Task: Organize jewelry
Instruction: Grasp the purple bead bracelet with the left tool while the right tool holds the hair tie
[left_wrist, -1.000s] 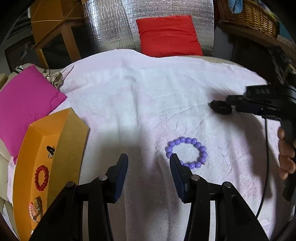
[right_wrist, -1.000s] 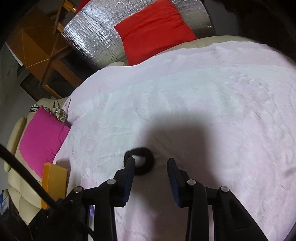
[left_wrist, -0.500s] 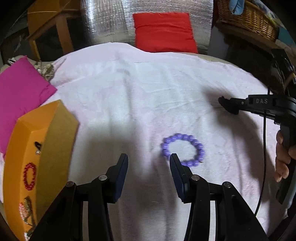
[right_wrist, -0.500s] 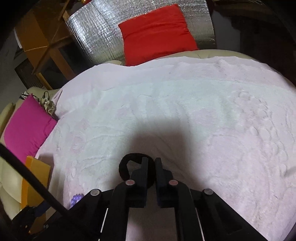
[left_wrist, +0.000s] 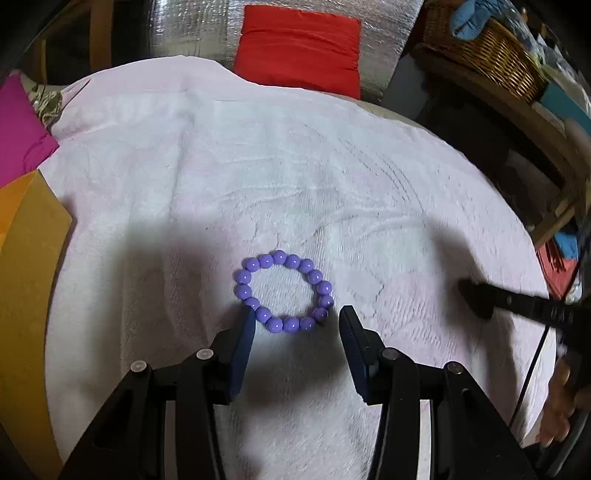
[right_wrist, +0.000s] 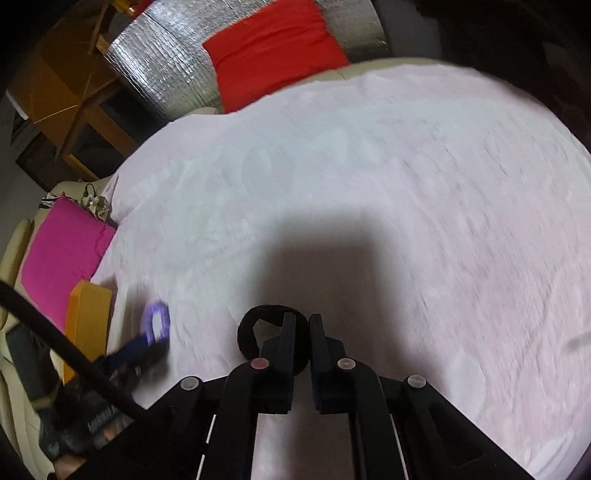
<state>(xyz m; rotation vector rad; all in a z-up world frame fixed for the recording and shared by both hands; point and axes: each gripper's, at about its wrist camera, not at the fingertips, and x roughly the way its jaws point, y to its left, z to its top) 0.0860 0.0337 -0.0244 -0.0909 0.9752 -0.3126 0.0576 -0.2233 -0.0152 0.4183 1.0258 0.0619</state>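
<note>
A purple bead bracelet (left_wrist: 284, 291) lies flat on the pale pink blanket (left_wrist: 295, 166). My left gripper (left_wrist: 297, 321) is open just over its near edge, a finger on each side, and the pads do not touch the beads. My right gripper (right_wrist: 301, 321) is shut on a black fabric band (right_wrist: 255, 328), whose loop sticks out to the left of the fingers. In the left wrist view the right gripper's tip (left_wrist: 476, 295) shows at the right, apart from the bracelet. The right wrist view shows the bracelet (right_wrist: 157, 321) blurred, with the left gripper (right_wrist: 140, 354) beside it.
An orange jewelry box (left_wrist: 29, 258) stands at the blanket's left edge, also in the right wrist view as an orange box (right_wrist: 88, 317). A magenta cushion (right_wrist: 62, 251) lies beyond it, a red cushion (left_wrist: 299, 44) at the back, and a wicker basket (left_wrist: 491, 55) at the far right.
My right gripper closed on the black band and shifted across the blanket. My left gripper turned and moved in until the bracelet's near edge came between its fingertips; the orange box slid left in view.
</note>
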